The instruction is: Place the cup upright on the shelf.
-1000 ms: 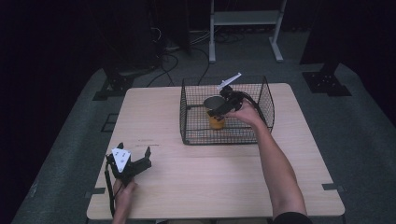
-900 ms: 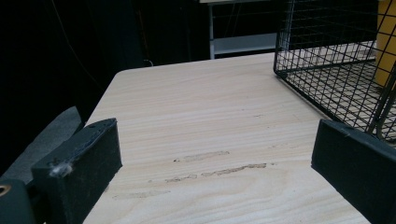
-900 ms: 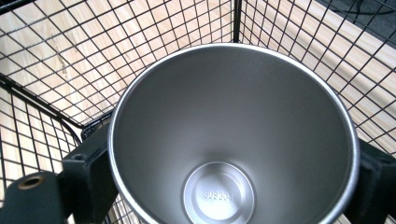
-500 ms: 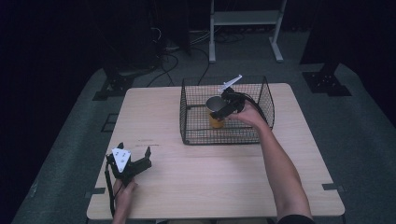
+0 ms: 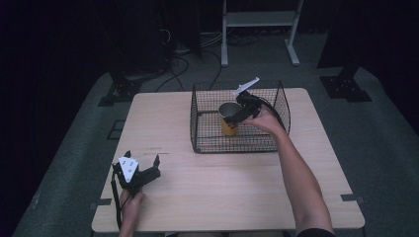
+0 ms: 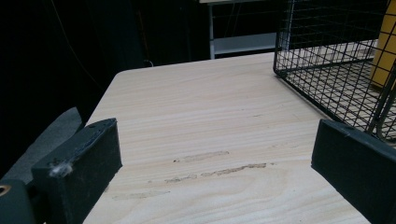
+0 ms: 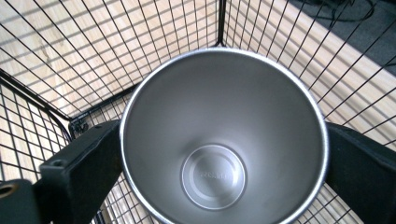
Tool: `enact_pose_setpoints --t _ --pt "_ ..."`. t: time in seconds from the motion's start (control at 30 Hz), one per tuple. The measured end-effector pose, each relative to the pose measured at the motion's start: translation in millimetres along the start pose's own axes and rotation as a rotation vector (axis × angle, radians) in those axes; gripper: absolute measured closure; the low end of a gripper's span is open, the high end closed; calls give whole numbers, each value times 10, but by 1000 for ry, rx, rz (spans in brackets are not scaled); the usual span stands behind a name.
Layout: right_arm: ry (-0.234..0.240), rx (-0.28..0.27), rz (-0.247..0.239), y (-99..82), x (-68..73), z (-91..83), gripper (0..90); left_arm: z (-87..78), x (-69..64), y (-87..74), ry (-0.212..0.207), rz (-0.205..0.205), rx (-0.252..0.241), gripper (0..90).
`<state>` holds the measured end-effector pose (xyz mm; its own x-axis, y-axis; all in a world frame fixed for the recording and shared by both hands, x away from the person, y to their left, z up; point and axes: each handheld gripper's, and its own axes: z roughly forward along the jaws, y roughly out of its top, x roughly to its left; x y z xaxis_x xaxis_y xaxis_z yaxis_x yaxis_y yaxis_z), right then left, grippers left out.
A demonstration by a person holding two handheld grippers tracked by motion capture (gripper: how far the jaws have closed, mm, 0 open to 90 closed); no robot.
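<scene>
Two grippers show in the high view. The right gripper (image 5: 240,112) is down inside the black wire basket (image 5: 197,123) at the far side of the pale wooden table (image 5: 232,182). It holds the yellow cup with a shiny steel inside (image 5: 228,118). A second ago the cup sat a bit lower and nearer the middle of the basket. Now it looks higher and closer to the left wall, so I think the cup is being lifted out. The left gripper (image 5: 143,170) has stayed in the same spot near the front left corner, resting on the table and holding nothing. Behind the table there is a white metal stand (image 5: 257,19), and black cables (image 5: 183,64) lie on the grey floor.

From the left gripper view, its two black jaws are spread wide apart with only bare table between them. The wire basket (image 6: 327,60) is off to the right, well apart from the jaws, with a bit of yellow cup (image 6: 385,46) showing through the wires.

From the right gripper view, you look straight down into the cup (image 7: 224,140). The two black jaws press on its left and right sides, so the grip is tight on the cup. Basket wires (image 7: 93,46) are all around. The tall walls are what stand in the way, so the cup has to go up before it can go sideways.
</scene>
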<state>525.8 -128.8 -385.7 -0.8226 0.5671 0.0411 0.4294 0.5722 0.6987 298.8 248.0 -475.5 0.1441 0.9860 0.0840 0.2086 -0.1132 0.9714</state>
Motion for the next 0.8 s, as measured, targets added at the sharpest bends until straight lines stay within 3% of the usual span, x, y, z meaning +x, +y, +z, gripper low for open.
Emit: enact_pose_setpoints --t 0.3,0.37,0.67,0.8 --pt "1 -28 17 26 0 -73 22 -2 2 0 2 -1 1 8" --pt "-19 -22 6 33 4 -97 22 -5 -1 0 4 1 -2 8" --pt "4 -109 40 29 -23 -309 22 2 -6 1 9 1 1 8" --pt "16 -123 44 10 -38 -415 22 5 -3 1 9 -1 -1 8"
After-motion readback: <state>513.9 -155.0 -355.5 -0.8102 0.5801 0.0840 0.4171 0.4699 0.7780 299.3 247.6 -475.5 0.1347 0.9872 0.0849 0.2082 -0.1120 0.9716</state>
